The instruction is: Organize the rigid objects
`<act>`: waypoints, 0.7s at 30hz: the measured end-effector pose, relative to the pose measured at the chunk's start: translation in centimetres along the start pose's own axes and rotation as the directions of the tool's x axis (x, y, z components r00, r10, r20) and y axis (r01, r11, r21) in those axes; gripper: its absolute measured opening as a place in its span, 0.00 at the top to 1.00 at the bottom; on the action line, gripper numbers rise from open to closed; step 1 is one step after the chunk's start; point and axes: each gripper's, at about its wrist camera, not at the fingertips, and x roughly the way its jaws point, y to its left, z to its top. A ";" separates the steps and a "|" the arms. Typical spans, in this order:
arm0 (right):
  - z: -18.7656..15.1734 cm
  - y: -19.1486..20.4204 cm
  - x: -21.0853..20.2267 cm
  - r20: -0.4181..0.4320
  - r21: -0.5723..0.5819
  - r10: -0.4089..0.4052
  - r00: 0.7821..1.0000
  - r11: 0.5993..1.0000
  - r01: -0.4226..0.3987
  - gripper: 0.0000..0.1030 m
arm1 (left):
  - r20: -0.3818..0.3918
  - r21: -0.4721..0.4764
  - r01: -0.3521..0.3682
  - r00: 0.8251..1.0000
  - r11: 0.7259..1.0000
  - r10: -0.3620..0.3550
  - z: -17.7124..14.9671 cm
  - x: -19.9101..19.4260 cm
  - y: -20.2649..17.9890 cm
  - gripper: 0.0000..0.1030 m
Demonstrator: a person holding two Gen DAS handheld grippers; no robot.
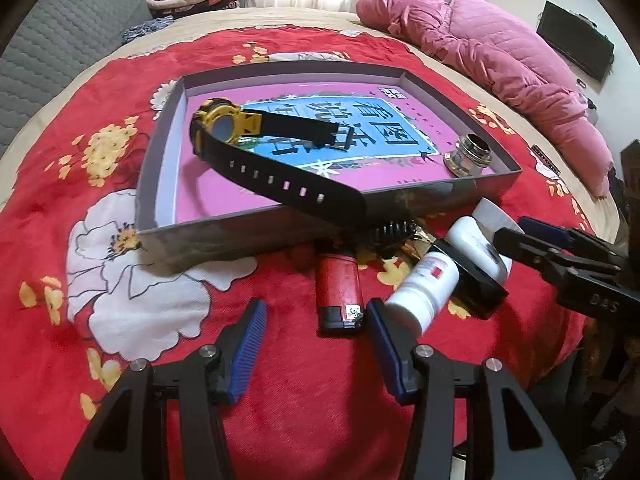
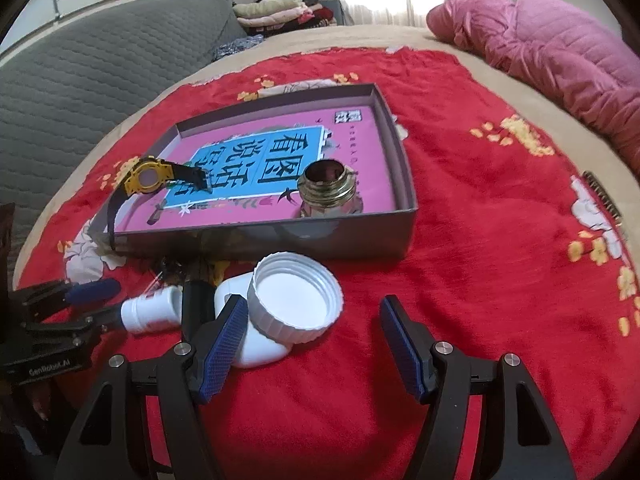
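Observation:
A shallow grey box [image 1: 256, 236] [image 2: 404, 184] with a pink printed floor lies on a red flowered blanket. In it lie a yellow-and-black watch [image 1: 224, 124] [image 2: 146, 178], its strap hanging over the near wall, and a metal threaded ring [image 1: 470, 156] [image 2: 328, 188]. In front of the box lie a red lighter [image 1: 338, 288], a small white bottle [image 1: 424, 284] [image 2: 154, 312], a white jar [image 2: 260, 344] and a white ribbed lid [image 2: 296, 300]. My left gripper [image 1: 316, 332] is open just before the lighter. My right gripper [image 2: 312, 340] is open around the lid's near side.
A black block [image 1: 476, 280] and a dark comb [image 1: 390, 232] lie among the items by the box's front wall. A pink quilted coat [image 1: 500, 60] lies at the far right. A grey quilted cushion [image 2: 100, 80] and folded clothes [image 2: 276, 10] are at the far left.

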 end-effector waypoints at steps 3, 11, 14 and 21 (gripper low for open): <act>0.2 -0.3 0.4 0.001 0.026 0.027 1.000 0.999 -0.027 0.32 | -0.005 0.001 0.005 1.000 1.000 -0.005 0.2 0.3 -0.2 0.50; 0.6 -0.8 0.8 0.018 0.054 0.090 0.996 0.994 -0.091 0.48 | -0.024 -0.037 0.000 1.000 0.999 -0.001 0.3 0.4 -0.1 0.50; 0.6 -0.8 0.8 0.021 0.044 0.097 0.995 0.994 -0.098 0.48 | -0.024 -0.064 -0.001 1.000 0.998 0.000 0.2 0.1 0.3 0.56; 0.8 -1.3 0.8 0.025 0.046 0.097 0.995 0.994 -0.098 0.48 | -0.039 -0.130 -0.014 0.999 0.991 0.009 0.0 -0.7 1.3 0.68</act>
